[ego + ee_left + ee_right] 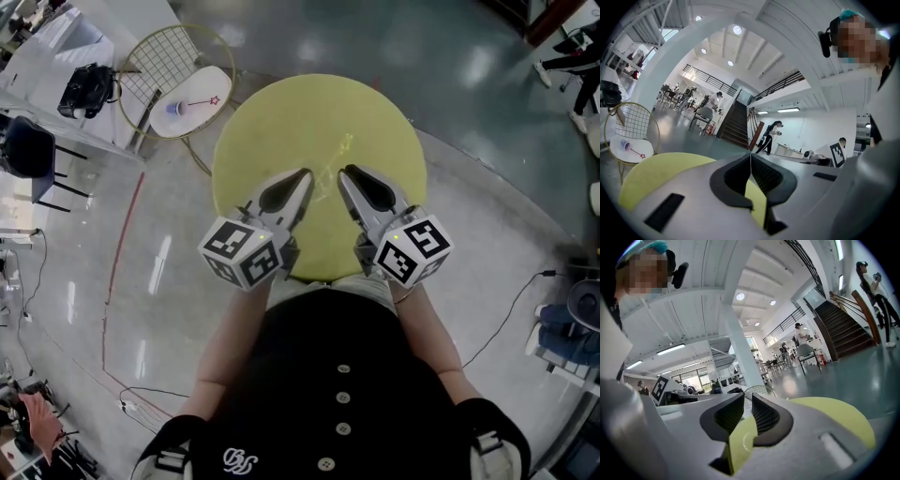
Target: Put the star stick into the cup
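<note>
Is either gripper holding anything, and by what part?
Nothing held: left gripper shut and empty, right gripper slightly apart, empty; star stick lies on the chair.

Site: a large open-plan lab hall, not a home. I stand at a round yellow counter (pixel 375 122) on a polished grey-green floor (pixel 459 56).

Beyond the counter:
- a dark staircase (pixel 735 124) climbs to a railed mezzanine (pixel 705 78)
- white columns (pixel 740 348) stand under round ceiling lights (pixel 737 29)
- further off are workstations (pixel 689 391) loaded with equipment, office chairs (pixel 704 115), and several people (pixel 771 136) busy at benches

Right of the counter a loose cable (pixel 511 314) trails over the floor. Left of it are a red line (pixel 117 262) marked on the floor and a white desk (pixel 56 66).
</note>
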`<control>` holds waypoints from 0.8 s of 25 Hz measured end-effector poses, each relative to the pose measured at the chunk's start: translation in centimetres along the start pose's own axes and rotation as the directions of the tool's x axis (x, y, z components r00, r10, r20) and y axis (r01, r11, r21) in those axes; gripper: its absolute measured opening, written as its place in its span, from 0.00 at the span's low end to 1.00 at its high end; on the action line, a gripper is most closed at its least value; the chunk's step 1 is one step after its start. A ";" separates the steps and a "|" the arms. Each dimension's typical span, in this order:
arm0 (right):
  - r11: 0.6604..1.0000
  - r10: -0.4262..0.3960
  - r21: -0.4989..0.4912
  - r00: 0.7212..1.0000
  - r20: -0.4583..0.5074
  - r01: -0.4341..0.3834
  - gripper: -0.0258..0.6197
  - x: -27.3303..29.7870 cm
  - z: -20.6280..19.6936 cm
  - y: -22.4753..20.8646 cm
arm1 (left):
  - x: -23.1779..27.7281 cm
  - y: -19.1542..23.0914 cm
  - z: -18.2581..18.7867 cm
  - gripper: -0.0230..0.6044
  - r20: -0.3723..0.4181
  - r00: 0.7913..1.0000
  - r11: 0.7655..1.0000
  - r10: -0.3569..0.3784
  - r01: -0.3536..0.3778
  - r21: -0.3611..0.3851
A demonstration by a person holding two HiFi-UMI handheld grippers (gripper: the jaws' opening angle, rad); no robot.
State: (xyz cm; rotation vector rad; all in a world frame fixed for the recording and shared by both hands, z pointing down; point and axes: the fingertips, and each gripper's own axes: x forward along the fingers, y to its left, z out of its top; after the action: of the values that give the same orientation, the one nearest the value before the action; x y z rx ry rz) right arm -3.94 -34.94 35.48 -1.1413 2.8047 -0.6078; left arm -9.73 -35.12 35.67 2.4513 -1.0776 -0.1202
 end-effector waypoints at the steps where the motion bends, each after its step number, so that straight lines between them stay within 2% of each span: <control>1: 1.000 0.003 -0.005 1.000 -0.002 -0.003 0.11 0.0 -0.1 0.2 | 0.0 -0.1 0.0 0.06 0.001 1.000 1.000 0.000 0.000 0.001; 7: 1.000 0.018 -0.013 1.000 -0.004 -0.018 0.05 -0.1 -0.4 0.8 | -0.4 -0.4 -0.2 0.06 0.000 1.000 1.000 -0.002 0.002 0.005; 20: 0.998 0.021 -0.053 0.999 -0.029 -0.022 0.04 0.0 -0.9 1.2 | -1.2 -0.1 -0.8 0.06 -0.005 1.000 1.000 0.021 -0.021 0.004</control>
State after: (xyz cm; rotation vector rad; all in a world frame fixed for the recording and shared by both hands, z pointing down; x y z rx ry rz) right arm -4.93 -33.81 35.88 -1.1186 2.8695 -0.5552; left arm -10.31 -33.92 36.26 2.4425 -1.1018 -0.1056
